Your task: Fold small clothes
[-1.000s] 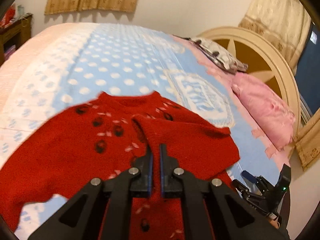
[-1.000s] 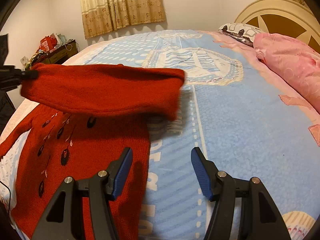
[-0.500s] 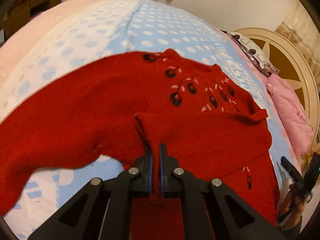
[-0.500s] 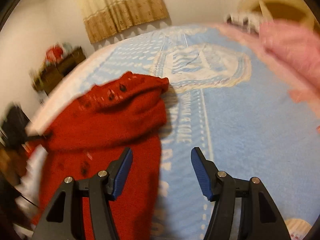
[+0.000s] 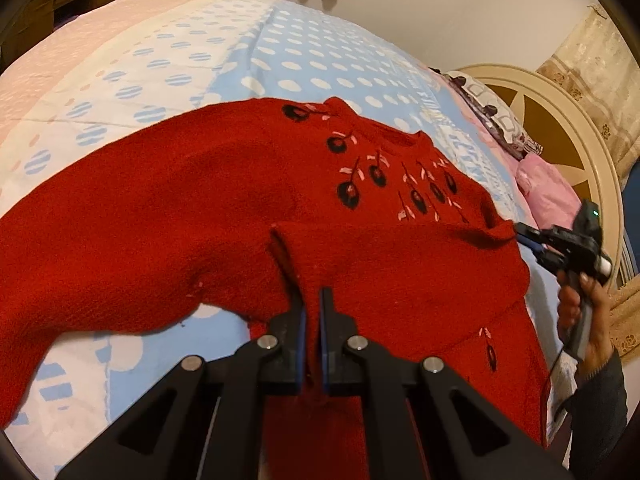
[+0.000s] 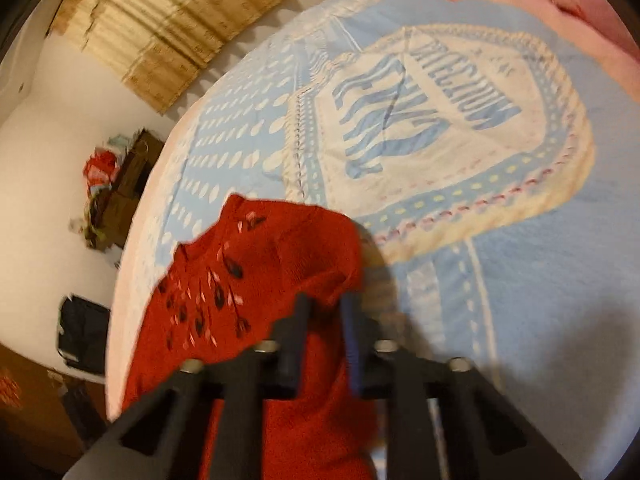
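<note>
Red knitted sweater point(image 5: 224, 216) with black berry embroidery lies spread on the blue polka-dot bedspread point(image 5: 312, 60), and in the left wrist view the left claw point(image 5: 311, 320) is pinched tight on a folded sleeve edge. Off right, a hand point(image 5: 584, 308) carries the other tool; cream headboard point(image 5: 560, 120) beyond. Right wrist view, blurred: the right claw point(image 6: 325, 320) has just been closing, its jaws narrow on the sweater's point(image 6: 256, 280) bunched edge.

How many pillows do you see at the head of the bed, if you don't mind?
2: a patterned pillow farther up beside the headboard, and a pink pillow just below it. Others may be hidden.
</note>
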